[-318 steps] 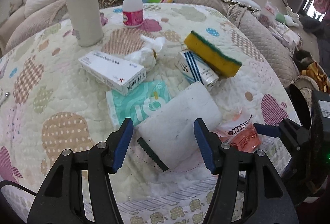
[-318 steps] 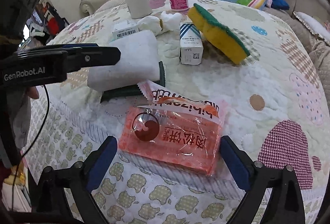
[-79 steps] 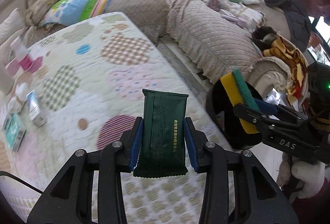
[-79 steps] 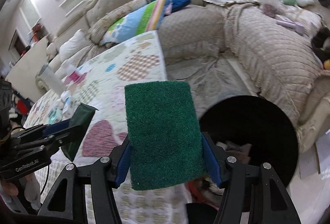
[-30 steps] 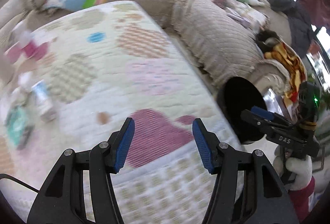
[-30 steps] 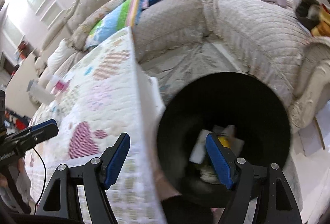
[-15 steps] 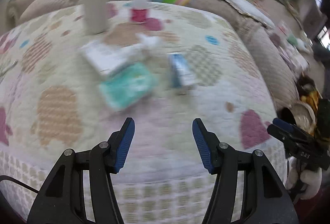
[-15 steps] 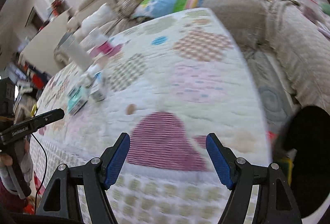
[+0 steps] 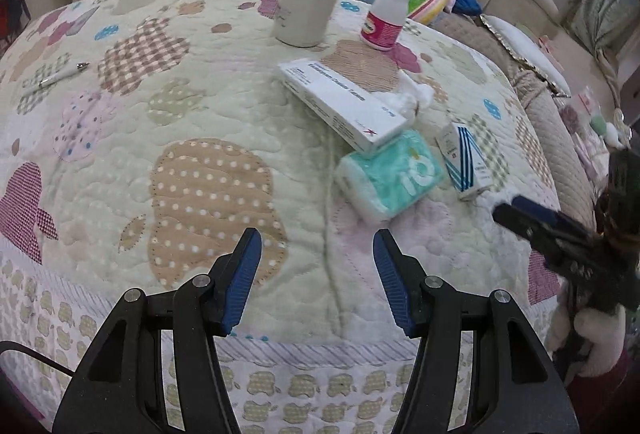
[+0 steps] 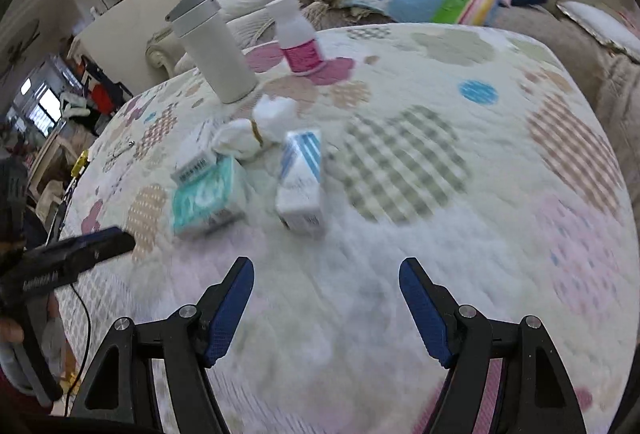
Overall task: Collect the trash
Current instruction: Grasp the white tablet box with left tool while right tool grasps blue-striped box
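Both grippers, left (image 9: 317, 279) & right (image 10: 326, 310), spread, empty, over quilt (image 9: 120, 154); tissue pack (image 9: 390, 174), blue-striped box (image 9: 464, 162) ahead, unobstructed.

Crumpled tissue (image 9: 414, 96): white wad, far side of the cluster, touching the long white box's (image 9: 342, 104) right end.
Long white box: flat, lying diagonally, its near end over the teal pack (image 9: 390, 176).
Teal tissue pack: soft, flat, nearest of the cluster.
Blue-striped small box (image 9: 464, 162): lying flat, just right of the teal pack.
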Demonstrator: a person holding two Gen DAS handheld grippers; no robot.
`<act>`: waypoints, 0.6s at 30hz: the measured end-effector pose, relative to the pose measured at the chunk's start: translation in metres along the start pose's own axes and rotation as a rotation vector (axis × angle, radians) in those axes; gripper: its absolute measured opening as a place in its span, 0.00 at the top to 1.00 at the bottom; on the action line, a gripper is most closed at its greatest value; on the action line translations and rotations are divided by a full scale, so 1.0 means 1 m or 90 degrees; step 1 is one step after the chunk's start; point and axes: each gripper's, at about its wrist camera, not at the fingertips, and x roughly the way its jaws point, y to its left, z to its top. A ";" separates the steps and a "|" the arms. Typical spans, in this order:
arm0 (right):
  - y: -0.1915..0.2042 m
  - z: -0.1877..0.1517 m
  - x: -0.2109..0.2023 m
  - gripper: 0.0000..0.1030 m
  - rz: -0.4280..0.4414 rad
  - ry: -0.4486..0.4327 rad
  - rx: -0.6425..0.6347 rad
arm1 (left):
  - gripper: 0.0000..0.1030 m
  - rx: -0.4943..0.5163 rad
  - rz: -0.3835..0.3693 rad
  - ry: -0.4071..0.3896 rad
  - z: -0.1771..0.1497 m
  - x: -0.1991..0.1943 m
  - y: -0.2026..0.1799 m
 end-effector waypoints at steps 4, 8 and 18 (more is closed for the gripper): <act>0.010 0.024 0.016 0.29 -0.005 -0.009 -0.010 | 0.45 -0.012 -0.007 -0.003 0.009 0.003 0.002; 0.014 0.044 0.038 0.46 -0.014 0.002 -0.020 | 0.45 -0.034 -0.023 -0.019 0.026 0.006 0.000; 0.000 0.034 0.037 0.71 -0.018 0.007 -0.044 | 0.45 -0.109 -0.034 -0.018 0.077 0.040 -0.001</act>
